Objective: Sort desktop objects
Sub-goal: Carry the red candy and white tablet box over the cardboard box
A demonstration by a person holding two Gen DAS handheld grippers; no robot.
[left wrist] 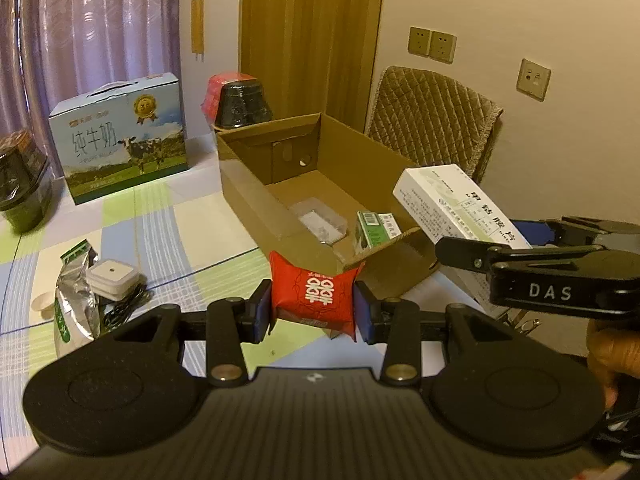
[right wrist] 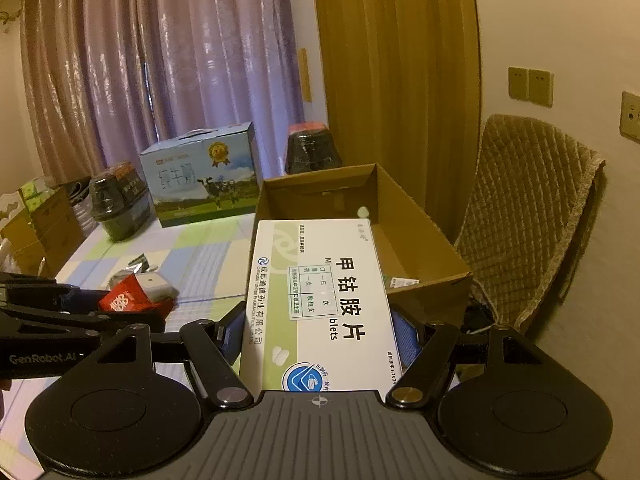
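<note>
My left gripper (left wrist: pixel 314 310) is shut on a red packet (left wrist: pixel 313 295) with white characters, held just before the near corner of an open cardboard box (left wrist: pixel 248 196). Inside the box lie a clear plastic case (left wrist: pixel 319 220) and a green-and-white carton (left wrist: pixel 376 232). My right gripper (right wrist: pixel 320 328) is shut on a white medicine box (right wrist: pixel 320 304), held over the box's near edge (right wrist: pixel 432 284). The same medicine box (left wrist: pixel 452 204) shows at the right of the left wrist view, and the red packet (right wrist: pixel 128 298) shows at the left of the right wrist view.
On the checked tablecloth (left wrist: pixel 180 236) lie a silver foil bag (left wrist: pixel 74 300), a white square charger (left wrist: pixel 112 276) with a black cable, and a small white dish (left wrist: pixel 43 304). A milk carton box (left wrist: pixel 120 136) and dark wrapped tubs (left wrist: pixel 240 100) stand behind. A padded chair (left wrist: pixel 432 120) stands at the right.
</note>
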